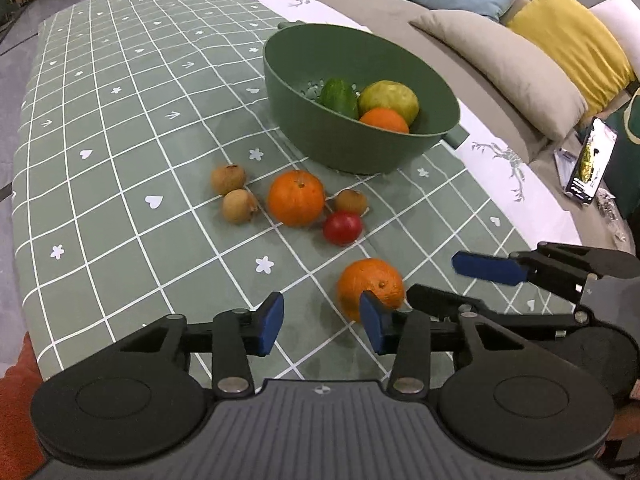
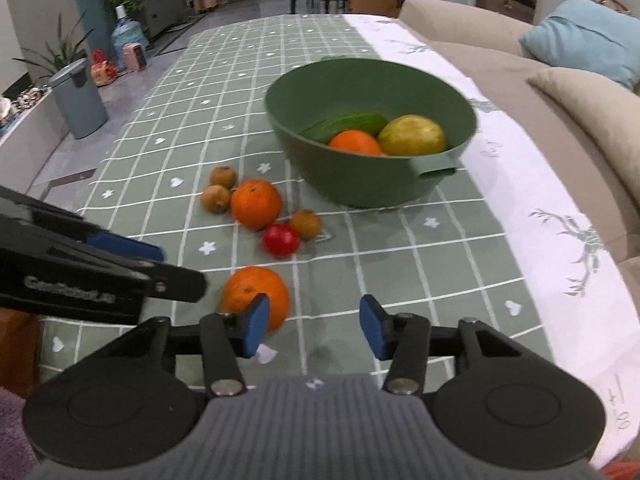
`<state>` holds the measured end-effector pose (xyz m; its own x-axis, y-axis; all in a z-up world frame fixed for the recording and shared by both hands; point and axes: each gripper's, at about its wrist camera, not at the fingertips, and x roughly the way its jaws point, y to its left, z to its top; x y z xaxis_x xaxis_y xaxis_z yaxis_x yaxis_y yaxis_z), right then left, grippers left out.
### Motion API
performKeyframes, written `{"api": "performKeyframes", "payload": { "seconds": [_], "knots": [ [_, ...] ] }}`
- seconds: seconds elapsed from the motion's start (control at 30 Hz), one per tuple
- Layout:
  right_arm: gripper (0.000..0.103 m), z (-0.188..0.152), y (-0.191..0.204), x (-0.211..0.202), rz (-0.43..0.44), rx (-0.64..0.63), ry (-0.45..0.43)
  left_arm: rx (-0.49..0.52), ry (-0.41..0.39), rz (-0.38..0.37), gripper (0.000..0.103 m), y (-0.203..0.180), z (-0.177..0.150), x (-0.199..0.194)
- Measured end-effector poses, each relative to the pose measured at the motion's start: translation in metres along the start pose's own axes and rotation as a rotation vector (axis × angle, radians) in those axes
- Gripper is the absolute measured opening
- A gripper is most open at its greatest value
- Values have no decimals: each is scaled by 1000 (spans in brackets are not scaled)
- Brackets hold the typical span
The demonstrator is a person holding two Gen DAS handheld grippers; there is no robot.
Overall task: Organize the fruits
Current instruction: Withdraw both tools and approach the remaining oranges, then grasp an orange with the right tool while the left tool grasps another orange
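A: We start on the left wrist view. Our left gripper hangs low over the green checked tablecloth, jaws spread wide with nothing between them. The nearest orange sits just past the right blue pad, partly behind it; we can't tell whether they touch.

B: Further out we see a loose cluster: a bigger orange, two brown longan-like fruits side by side to its left, a third brown one to its right, and a small red fruit just in front of that one.

A: Beyond them stands the green colander bowl, holding a cucumber, a yellow-green fruit and an orange. Our right gripper comes in from the right edge, fingers apart.

B: Now the right wrist view. Our right gripper is released too, jaws wide and bare. The near orange lies beside the left pad, outside the gap.

A: The left gripper's finger reaches in from the left. The red fruit, the bigger orange and the brown fruits lie mid-table.

B: The bowl is behind, handle toward us, near the white cloth border and the beige sofa.
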<state>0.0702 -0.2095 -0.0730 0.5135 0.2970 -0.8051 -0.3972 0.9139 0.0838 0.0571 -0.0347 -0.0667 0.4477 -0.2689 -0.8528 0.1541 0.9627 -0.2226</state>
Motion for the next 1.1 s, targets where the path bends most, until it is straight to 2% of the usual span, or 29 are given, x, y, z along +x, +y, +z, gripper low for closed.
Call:
{"api": "performKeyframes", "payload": {
  "seconds": [0.13,0.5,0.7,0.93,1.1],
  "knots": [
    [42,0,7,7,58,-9,20,-15,2,18,51,4,1,2],
    [47,8,19,32,122,-12,44,-13,-10,59,51,10,4,4],
    [44,8,16,35,103,-10,62,2,-18,65,51,10,7,6],
    [44,18,-11,28,-13,48,1,139,-54,115,51,-2,21,14],
    [44,26,-32,32,-52,97,-19,246,-75,143,51,-10,32,23]
  ]
}}
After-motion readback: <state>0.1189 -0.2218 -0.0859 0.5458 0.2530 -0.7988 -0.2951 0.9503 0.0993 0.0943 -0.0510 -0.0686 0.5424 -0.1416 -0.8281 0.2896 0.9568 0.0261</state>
